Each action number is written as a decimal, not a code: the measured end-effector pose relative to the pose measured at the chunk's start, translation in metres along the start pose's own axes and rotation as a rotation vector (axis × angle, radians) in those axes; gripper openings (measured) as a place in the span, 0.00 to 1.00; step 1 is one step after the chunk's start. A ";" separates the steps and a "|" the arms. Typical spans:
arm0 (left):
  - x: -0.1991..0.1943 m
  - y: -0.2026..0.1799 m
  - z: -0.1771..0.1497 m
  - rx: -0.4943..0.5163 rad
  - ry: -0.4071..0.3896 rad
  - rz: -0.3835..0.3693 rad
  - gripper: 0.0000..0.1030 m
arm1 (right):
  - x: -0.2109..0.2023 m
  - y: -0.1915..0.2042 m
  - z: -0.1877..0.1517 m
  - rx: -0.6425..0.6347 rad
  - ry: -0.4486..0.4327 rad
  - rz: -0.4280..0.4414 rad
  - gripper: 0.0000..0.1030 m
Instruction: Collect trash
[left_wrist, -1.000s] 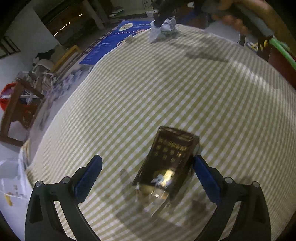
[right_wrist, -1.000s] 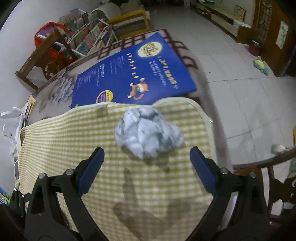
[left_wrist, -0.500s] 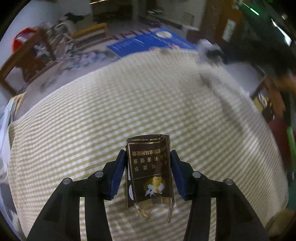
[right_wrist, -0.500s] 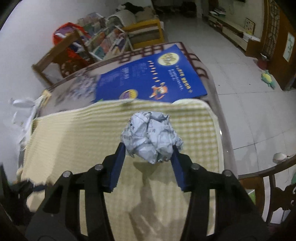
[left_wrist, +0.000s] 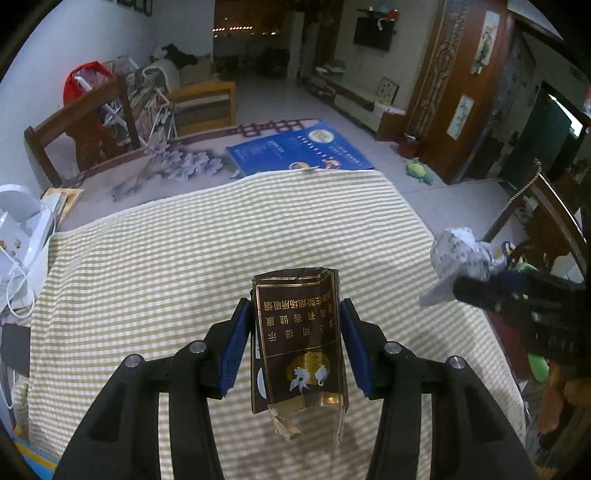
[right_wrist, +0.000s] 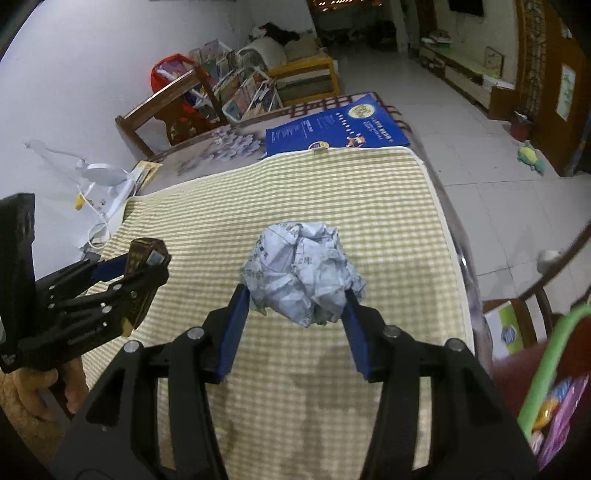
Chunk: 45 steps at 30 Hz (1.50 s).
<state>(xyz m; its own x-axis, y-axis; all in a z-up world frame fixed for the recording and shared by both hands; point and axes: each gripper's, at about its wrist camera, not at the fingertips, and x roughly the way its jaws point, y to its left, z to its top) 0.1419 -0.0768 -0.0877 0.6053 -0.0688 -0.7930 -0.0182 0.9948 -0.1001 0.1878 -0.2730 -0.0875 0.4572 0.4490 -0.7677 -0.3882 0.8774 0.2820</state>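
The left claw (left_wrist: 295, 343) is closed on a dark brown cigarette pack (left_wrist: 297, 343), its blue pads pressed against the pack's two long sides. The pack stands upright between them, clear of the bench (left_wrist: 155, 266), with gold print and a crane emblem facing the camera; its lower end is torn, with a loose flap hanging down. From the right wrist view the same pack (right_wrist: 142, 258) pokes out past the left claw's (right_wrist: 125, 271) black frame, and a hand (right_wrist: 55, 387) grips the handle below.

The right claw (right_wrist: 295, 314) is closed on a crumpled ball of printed paper (right_wrist: 301, 273), a blue pad on each side of it. The ball is lifted above the yellow checked cloth (right_wrist: 332, 192) that covers the bench. In the left wrist view the ball (left_wrist: 458, 254) shows at the right, beyond the cloth's edge as far as the warped lens lets one judge.

A blue poster (right_wrist: 332, 127) lies at the far end of the bench, touching the cloth's far edge.
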 end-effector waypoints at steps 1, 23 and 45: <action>0.000 -0.001 0.002 0.003 -0.006 -0.002 0.45 | -0.007 0.000 -0.005 0.014 -0.009 -0.002 0.48; -0.041 -0.088 -0.028 0.132 -0.021 -0.142 0.45 | -0.089 -0.026 -0.071 0.119 -0.120 -0.136 0.48; -0.037 -0.153 -0.023 0.197 -0.017 -0.191 0.34 | -0.126 -0.097 -0.090 0.212 -0.152 -0.211 0.48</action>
<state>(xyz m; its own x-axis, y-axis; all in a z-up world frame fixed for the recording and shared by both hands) 0.1038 -0.2287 -0.0571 0.5960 -0.2566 -0.7609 0.2513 0.9596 -0.1268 0.0956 -0.4296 -0.0700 0.6302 0.2595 -0.7317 -0.1046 0.9623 0.2512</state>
